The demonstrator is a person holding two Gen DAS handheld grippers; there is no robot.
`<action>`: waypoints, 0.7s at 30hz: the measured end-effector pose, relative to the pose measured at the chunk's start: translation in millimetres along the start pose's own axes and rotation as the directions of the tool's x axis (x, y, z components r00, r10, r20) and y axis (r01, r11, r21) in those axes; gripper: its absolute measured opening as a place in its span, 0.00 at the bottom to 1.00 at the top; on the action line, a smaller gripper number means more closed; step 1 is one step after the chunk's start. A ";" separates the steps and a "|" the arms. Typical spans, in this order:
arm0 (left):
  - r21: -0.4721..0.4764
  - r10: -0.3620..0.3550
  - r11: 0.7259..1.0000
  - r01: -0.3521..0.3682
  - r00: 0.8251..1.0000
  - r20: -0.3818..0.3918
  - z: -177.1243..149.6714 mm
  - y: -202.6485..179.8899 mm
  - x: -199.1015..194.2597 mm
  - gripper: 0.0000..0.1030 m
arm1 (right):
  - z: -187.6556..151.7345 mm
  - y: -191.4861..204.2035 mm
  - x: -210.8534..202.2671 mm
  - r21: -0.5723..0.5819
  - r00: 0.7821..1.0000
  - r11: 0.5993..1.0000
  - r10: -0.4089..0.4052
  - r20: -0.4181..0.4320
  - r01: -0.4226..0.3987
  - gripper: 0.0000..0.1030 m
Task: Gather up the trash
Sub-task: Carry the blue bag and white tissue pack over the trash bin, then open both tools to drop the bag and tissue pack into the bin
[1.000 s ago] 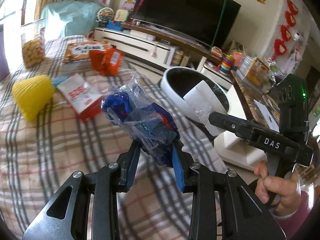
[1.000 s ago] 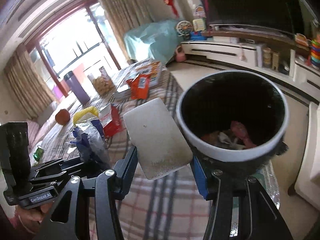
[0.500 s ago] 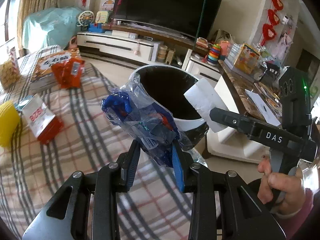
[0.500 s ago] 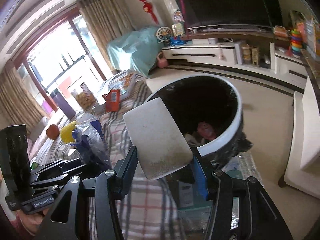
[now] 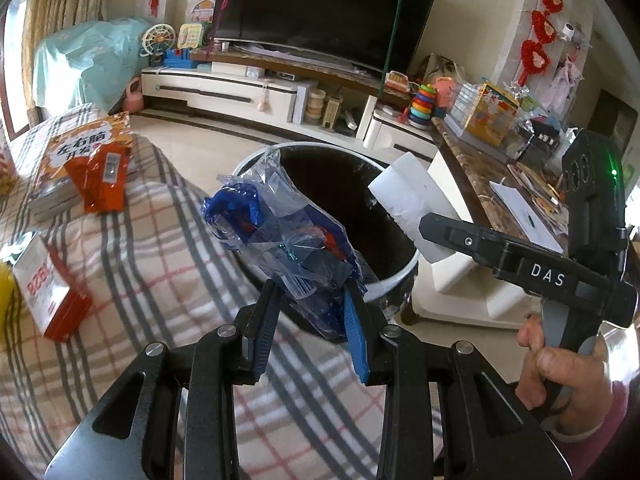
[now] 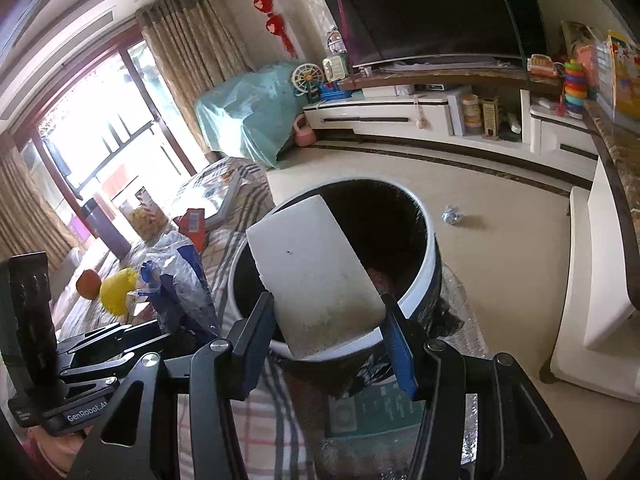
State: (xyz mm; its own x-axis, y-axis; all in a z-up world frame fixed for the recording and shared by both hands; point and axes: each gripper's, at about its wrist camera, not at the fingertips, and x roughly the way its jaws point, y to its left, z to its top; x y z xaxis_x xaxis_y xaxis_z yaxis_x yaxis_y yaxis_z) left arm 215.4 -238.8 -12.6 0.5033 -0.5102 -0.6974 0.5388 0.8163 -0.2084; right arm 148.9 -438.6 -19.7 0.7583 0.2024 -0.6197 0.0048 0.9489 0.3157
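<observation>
Carry step: my left claw (image 5: 310, 332) pinching blue plastic wrapper (image 5: 288, 240), right claw (image 6: 326, 344) clamping white foam block (image 6: 316, 272), both above bin (image 6: 430, 248). Next: spread claws, drop.

R gripper (image 6: 326, 344) clamps a white foam block (image 6: 316, 276) btwn its blue-padded fingers (image 6: 398, 352); block's lower edge looks dirty. Block sits in front of/over the open mouth of a round bin (image 6: 430, 256), white rim, dark inside, some pink trash at the bottom. At left, the L gripper (image 6: 160, 330) grips a crumpled clear & blue plastic bag (image 6: 180, 280), just beside the bin rim. Behind it a plaid blanket (image 6: 236, 224) w/ an orange packet (image 6: 194, 224), a yellow thing (image 6: 116, 292), a book (image 6: 224, 192). Small foil scrap (image 6: 452, 215) on the floor beyond the bin. TV (image 6: 432, 12) on a low white unit at the back.
</observation>
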 end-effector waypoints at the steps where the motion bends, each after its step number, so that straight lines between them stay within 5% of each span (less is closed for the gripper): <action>1: 0.001 -0.001 1.000 0.001 1.000 0.000 2.0 -0.5 1.5 0.30 | 2.3 -1.3 1.4 0.000 1.000 1.000 -0.003 0.000 0.003 0.52; 21: -0.020 -0.009 1.000 0.008 0.998 -0.054 23.4 4.0 40.1 0.30 | 25.8 -4.5 31.6 -0.030 0.999 0.999 -0.043 -0.025 0.043 0.53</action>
State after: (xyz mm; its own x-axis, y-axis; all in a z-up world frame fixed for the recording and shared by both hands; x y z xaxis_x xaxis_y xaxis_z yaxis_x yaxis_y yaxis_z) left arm 253.5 -262.3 -25.4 0.4608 -0.5021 -0.7318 0.5295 0.8173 -0.2273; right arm 189.6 -442.7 -22.2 0.7408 0.1669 -0.6507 0.0174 0.9635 0.2670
